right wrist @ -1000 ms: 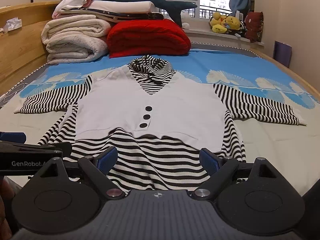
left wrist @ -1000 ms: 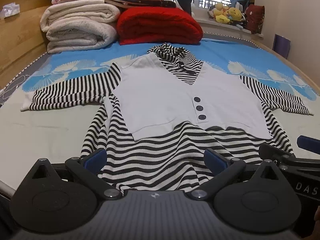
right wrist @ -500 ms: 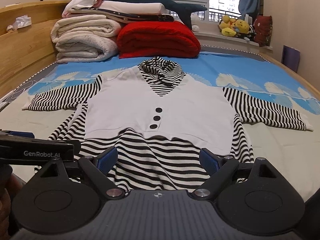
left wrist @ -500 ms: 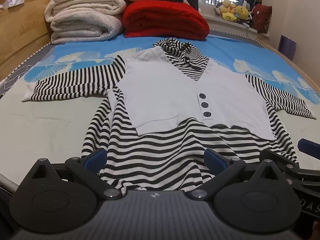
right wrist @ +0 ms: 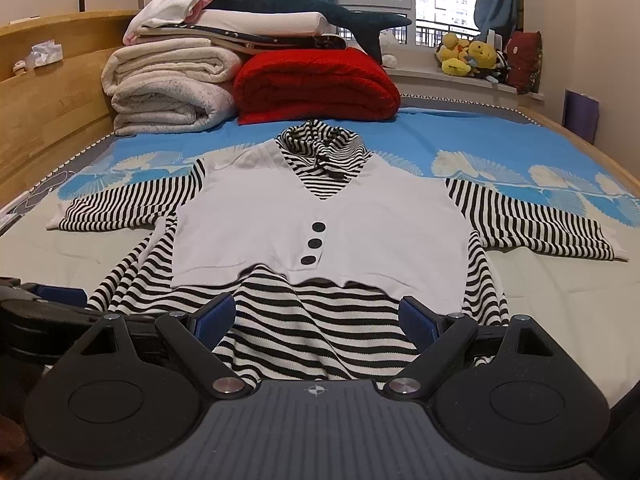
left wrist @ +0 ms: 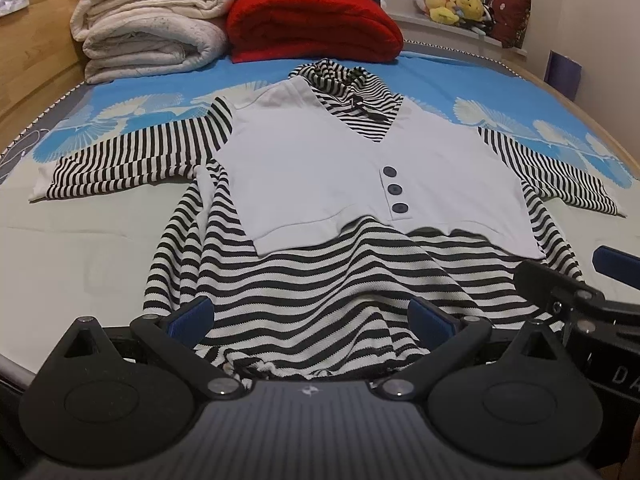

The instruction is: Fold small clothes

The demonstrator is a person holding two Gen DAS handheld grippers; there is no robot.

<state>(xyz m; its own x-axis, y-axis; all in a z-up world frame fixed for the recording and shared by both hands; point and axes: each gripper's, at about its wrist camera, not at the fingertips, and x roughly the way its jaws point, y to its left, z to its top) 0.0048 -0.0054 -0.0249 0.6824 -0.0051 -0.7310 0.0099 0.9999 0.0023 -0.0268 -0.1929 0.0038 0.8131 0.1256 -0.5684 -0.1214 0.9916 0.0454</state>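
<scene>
A small black-and-white striped top with a white vest front and three dark buttons (left wrist: 360,176) lies flat on the bed, sleeves spread to both sides; it also shows in the right wrist view (right wrist: 320,224). My left gripper (left wrist: 312,316) is open, its blue pads either side of the striped hem near the bed's front edge. My right gripper (right wrist: 316,316) is open over the same hem, further right. Each gripper shows at the edge of the other's view: the right one (left wrist: 576,300), the left one (right wrist: 44,312).
Folded white blankets (right wrist: 168,88) and a red blanket (right wrist: 316,84) are stacked at the head of the bed, with a plush shark (right wrist: 304,8) on top. A wooden headboard (right wrist: 48,100) runs along the left. Stuffed toys (right wrist: 468,56) sit on the windowsill.
Both grippers have moved forward and lower toward the hem, so the top looks larger. The garment has not moved. Both stay open.
</scene>
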